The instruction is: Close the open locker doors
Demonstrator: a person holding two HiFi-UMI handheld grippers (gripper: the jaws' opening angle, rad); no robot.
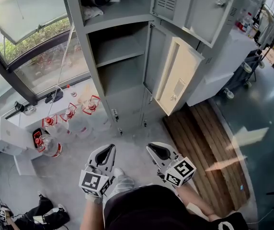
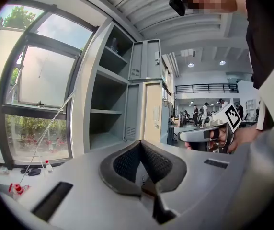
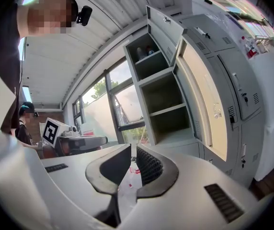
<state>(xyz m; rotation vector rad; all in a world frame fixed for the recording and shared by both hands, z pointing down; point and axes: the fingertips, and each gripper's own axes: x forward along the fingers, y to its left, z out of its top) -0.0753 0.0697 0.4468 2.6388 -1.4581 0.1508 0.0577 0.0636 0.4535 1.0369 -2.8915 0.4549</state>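
I read no words, numbers or brands anywhere; my left tongs (image 1: 106,152) and right tongs (image 1: 156,151) bore only square markers (image 1: 93,182).

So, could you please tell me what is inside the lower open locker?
Only a bare shelf shows inside the lower locker. The open door covers part of its right side, and the back corners are too dark to check.
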